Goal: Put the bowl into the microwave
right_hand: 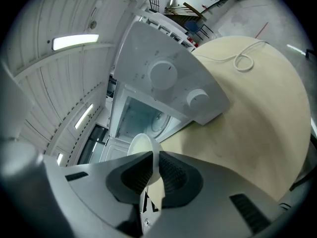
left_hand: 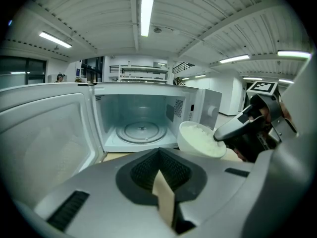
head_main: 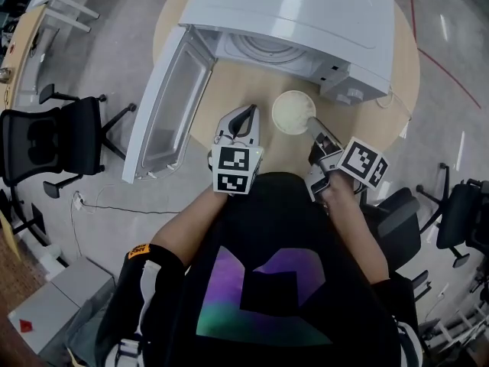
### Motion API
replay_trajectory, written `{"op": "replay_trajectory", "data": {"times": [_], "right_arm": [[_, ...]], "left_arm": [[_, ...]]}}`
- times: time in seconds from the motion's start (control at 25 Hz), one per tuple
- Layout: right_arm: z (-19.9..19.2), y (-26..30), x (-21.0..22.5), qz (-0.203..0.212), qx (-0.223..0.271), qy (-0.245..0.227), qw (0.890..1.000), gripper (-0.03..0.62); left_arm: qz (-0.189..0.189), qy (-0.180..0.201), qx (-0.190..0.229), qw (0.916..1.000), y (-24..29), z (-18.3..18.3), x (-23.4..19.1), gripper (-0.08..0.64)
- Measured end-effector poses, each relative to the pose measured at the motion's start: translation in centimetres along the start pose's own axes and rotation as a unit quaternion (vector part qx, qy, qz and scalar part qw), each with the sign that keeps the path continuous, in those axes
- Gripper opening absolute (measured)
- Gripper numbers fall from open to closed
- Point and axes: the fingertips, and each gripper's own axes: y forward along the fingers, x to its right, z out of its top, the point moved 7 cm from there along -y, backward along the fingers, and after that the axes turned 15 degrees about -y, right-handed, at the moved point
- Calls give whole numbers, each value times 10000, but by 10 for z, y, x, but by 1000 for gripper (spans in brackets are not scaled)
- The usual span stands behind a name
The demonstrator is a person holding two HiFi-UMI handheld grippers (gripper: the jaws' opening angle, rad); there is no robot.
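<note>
One bowl [head_main: 293, 113] is seen at the centre of the head view, just in front of the single open microwave [head_main: 306, 21]. Its rim is clamped by the right gripper [head_main: 315, 125]. The left gripper [head_main: 246, 113], the second of two, is held closed on nothing.

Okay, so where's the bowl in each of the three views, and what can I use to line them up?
Head view: the bowl is at centre, just in front of the open microwave.
Left gripper view: the bowl is right of centre, tilted, beside the cavity.
Right gripper view: the bowl is at lower centre, its rim pinched by the right gripper.
Shared landmark: the open microwave.
</note>
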Motion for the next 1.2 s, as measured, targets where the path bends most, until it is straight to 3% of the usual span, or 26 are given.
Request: {"op": "replay_trajectory", "data": {"times": [0.48,1.2], "right_arm": [[1,49,-33,105,-145,-105,9998,50],[30,99,-43,-57,62,30,10000,49]], "left_arm": [[176,-169,112,9996,0,16,-47,44],[207,-138,140,9996,33,45,-76,44]]}}
